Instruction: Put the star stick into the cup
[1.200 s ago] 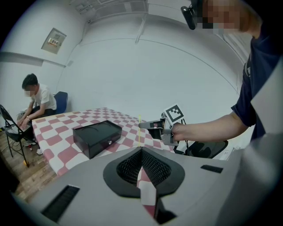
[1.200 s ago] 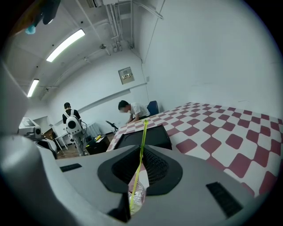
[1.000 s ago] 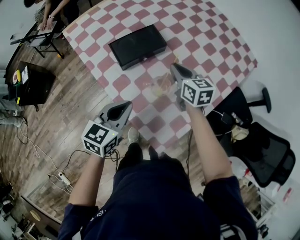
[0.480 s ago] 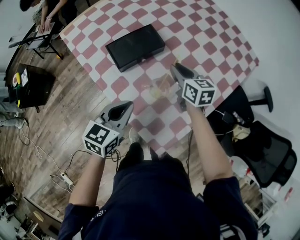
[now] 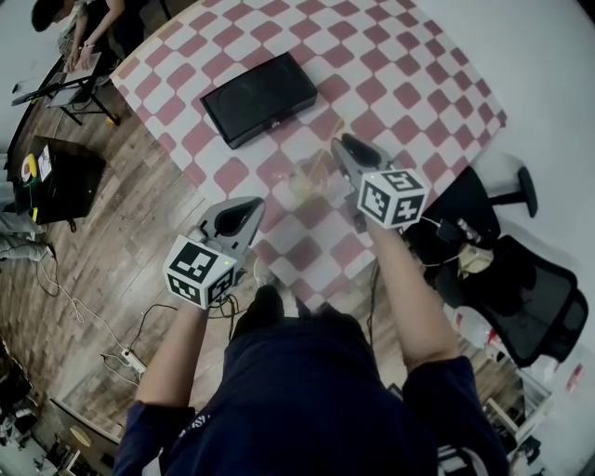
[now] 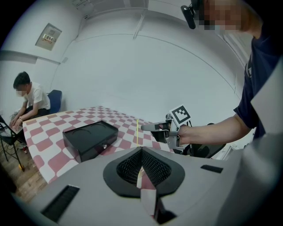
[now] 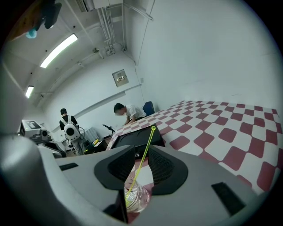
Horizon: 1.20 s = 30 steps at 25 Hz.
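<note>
A thin yellow-green stick [image 7: 146,145] with a small knob on top leans in a clear cup [image 7: 135,196] on the red-and-white checked table [image 5: 390,84]. My right gripper [image 7: 141,161] is open. The stick rises through the gap between its pads without either pad pressing it. In the head view the cup [image 5: 311,181] stands just left of the right gripper [image 5: 342,144]. My left gripper [image 5: 249,212] hangs shut and empty over the table's near-left edge, a hand's width from the cup. From the left gripper view the stick [image 6: 137,132] and the right gripper [image 6: 150,127] show ahead.
A flat black box [image 5: 260,98] lies on the table beyond the cup. A black office chair [image 5: 525,297] stands at the right. Wooden floor with cables lies to the left, where a person [image 5: 70,28] sits at a small desk.
The head camera has shifted slightly. The right gripper stays beside the cup with the stick between its jaws. The left gripper has hardly moved.
</note>
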{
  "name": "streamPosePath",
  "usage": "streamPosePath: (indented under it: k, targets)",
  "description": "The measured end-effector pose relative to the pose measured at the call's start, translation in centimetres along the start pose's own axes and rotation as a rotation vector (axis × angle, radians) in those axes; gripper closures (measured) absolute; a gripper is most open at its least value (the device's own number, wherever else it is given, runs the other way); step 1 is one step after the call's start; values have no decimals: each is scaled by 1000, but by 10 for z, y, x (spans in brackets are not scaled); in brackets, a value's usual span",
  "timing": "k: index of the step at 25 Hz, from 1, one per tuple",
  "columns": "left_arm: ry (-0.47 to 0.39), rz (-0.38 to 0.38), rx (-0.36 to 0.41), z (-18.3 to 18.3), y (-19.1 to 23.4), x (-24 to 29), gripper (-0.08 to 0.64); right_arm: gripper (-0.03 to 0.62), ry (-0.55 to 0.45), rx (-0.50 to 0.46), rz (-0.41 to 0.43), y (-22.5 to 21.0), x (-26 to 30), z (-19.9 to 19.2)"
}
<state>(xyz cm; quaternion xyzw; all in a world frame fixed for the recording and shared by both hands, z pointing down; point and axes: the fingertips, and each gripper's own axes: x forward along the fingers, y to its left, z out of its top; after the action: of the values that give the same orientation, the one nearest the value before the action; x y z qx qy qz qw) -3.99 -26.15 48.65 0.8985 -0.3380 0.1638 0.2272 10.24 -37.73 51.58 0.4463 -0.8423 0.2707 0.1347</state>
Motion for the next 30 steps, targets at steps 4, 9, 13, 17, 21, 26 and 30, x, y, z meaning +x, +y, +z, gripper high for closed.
streamPosePath:
  k: [4, 9, 13, 17, 21, 26, 30]
  targets:
    - [-8, -11, 14, 6, -4, 1, 529, 494, -13, -28, -2, 7, -12, 4]
    - [-16, -25, 37, 15, -9, 0, 529, 494, -30, -63, 1, 20, -31, 8]
    - [-28, -42, 56, 21, -16, -4, 529, 494, -51, -79, 12, 36, -48, 14]
    - [-36, -56, 75, 25, -26, -11, 529, 495, -70, -101, 29, 56, -68, 17]
    - [-47, -69, 95, 28, -35, -21, 529, 499, -84, -122, 38, 78, -88, 16]
    - [-60, -82, 119, 30, -47, -36, 529, 509, -101, -149, 40, 99, -112, 10]
    - [-64, -90, 131, 29, -54, -49, 529, 515, -102, -159, 37, 111, -127, 3]
